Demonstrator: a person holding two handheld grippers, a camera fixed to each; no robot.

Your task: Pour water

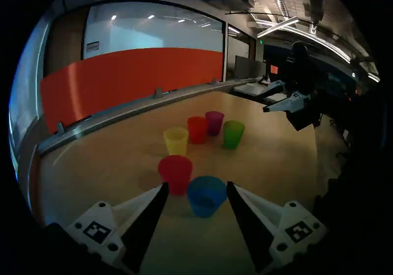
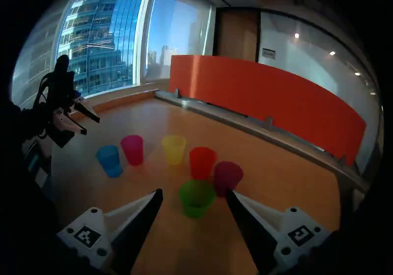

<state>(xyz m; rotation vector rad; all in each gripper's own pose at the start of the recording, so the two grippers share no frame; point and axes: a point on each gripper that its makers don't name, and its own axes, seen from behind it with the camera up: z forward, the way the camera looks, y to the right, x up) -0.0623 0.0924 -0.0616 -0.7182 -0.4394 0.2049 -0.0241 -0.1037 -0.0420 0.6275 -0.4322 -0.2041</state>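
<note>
Cups (image 1: pixel 197 129): six small plastic tumblers. Probably light and thin-walled, so they would flex under a hard squeeze. The sides look slick. Easy to tip or skid, not fragile.
Water: cannot tell if any cup holds water. A filled one would be heavier and could slosh.
Grip spot: mid-wall, fingers on opposite sides, below the rim and above the narrower base. The taper could let a cup slide down, so the squeeze should be firm but gentle.
Where: loose cluster on the wooden table (image 2: pixel 275 177), all upright with mouths up, between the two grippers.
Order: left to right in the right gripper view.
Blue cup (image 2: pixel 109 160): leftmost, just beside the pink one, on the side nearest the left gripper.
Pink cup (image 2: pixel 132 149): slightly translucent, near the blue one but not touching it.
Yellow cup (image 2: pixel 174 149): pale yellow, stands apart in the middle of the group.
Green cup (image 2: pixel 196 198): bright green, closest to the right gripper's camera, open mouth visible.
Orange-red cup (image 2: pixel 202 162): just behind the green one.
Magenta cup (image 2: pixel 227 177): darkest and rightmost. Close to the orange-red one, cannot tell if they touch.
Left gripper (image 1: pixel 196 185): fingers spread wide, holding nothing. The blue cup sits just ahead in line with the gap, no contact seen.
Right gripper (image 2: pixel 193 192): fingers spread wide, empty. The green cup is ahead in line with the gap, not touched.
</note>
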